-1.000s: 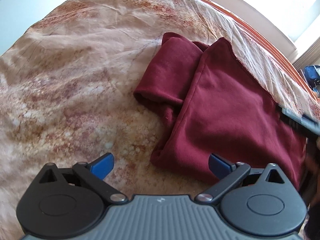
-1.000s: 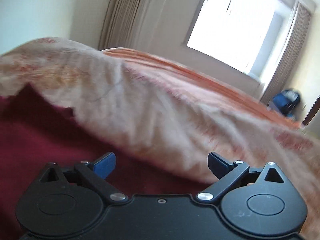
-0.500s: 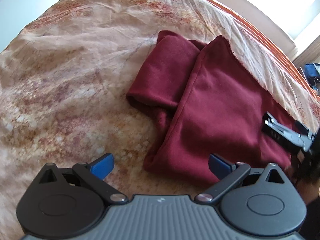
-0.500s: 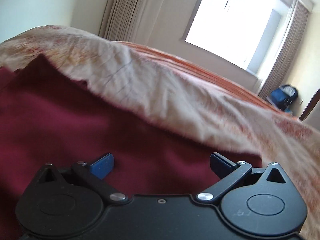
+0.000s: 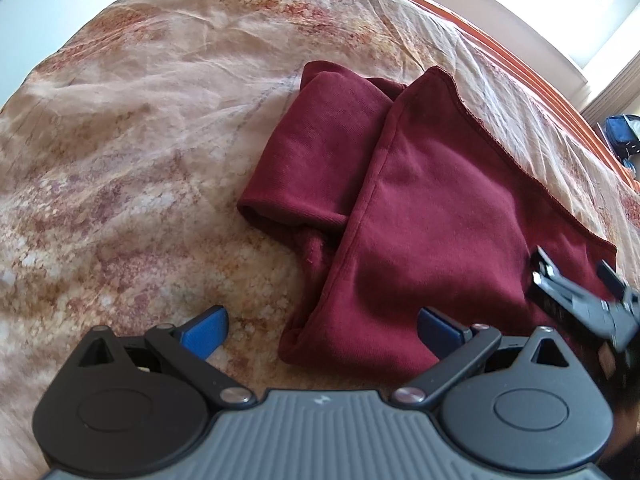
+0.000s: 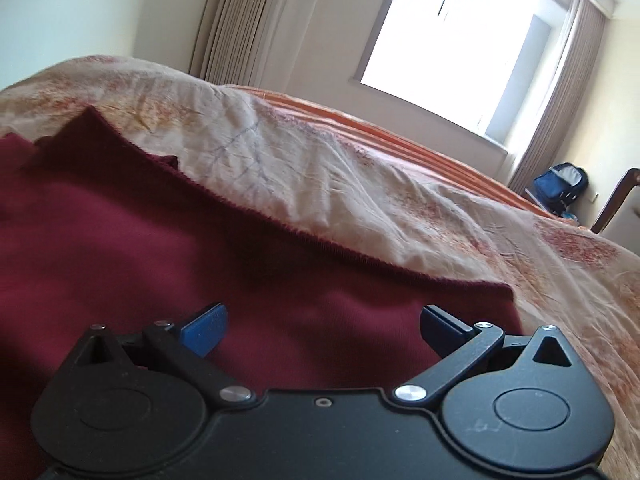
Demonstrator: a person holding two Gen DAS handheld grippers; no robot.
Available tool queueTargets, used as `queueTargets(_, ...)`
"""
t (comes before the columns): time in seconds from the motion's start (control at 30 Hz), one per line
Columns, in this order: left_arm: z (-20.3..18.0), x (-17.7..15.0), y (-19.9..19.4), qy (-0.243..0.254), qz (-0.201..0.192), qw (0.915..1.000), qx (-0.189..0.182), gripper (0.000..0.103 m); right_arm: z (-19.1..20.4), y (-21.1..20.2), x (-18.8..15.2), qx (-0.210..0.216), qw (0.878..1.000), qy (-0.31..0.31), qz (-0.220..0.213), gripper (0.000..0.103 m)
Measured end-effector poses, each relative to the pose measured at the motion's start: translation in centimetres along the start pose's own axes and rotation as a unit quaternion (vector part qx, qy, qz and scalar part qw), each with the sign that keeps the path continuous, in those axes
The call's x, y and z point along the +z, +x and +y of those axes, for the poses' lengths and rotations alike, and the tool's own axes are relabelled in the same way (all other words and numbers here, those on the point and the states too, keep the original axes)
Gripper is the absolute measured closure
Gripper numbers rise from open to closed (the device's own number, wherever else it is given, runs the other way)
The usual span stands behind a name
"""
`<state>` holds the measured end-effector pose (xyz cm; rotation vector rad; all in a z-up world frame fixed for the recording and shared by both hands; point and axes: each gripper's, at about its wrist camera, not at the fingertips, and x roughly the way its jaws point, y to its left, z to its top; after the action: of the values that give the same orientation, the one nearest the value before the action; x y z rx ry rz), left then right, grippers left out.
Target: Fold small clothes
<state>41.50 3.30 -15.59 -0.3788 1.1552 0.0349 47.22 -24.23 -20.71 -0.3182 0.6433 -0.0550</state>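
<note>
Maroon garment (image 5: 432,208), partly folded, lies on the patterned bedspread (image 5: 140,140), one sleeve tucked beneath the folded body panel. Left tongs (image 5: 322,326) hover at its near corner, jaws wide apart, holding nothing. Right tongs (image 6: 322,326), likewise spread and empty, sit low over the cloth near its far hemmed edge; half a second ago they were further back, so they have advanced onto the garment. Judgement: both tools are positioning for the next fold.
</note>
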Motion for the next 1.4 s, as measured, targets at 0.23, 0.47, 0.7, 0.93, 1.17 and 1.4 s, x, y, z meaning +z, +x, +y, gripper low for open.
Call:
queueTargets(0.23,0.3,0.1,-0.4,0.009,-0.031,0.9994,0.008,0.001,2.5,-6.2,-3.5,-0.025,0.997,-0.061,-0.032,0.001)
queueTargets(0.47,1.9,2.6,0.4,0.032,-0.080,0.9960,0.023,0.001,5.7,-6.5,-6.7,-0.048,0.990,-0.124,-0.043,0.001)
queueTargets(0.7,1.4,4.5,1.1,0.070,-0.092,0.9933,0.008,0.000,4.4,-5.3,-7.3,-0.013,0.996,-0.078,-0.030,0.001)
queueTargets(0.93,0.9,5.1,1.5,0.071,-0.068,0.9928,-0.067,0.012,3.9,-4.8,-7.4,-0.002,0.998,-0.064,-0.026,0.001)
queueTargets(1.17,0.8,5.3,1.5,0.048,-0.051,0.9960,-0.057,0.050,4.2,-5.0,-7.7,-0.007,0.997,-0.067,-0.032,0.001)
queueTargets(1.4,0.5,5.8,1.9,0.042,-0.044,0.9976,-0.035,0.058,4.3,-5.1,-7.9,-0.010,0.997,-0.068,-0.036,0.001)
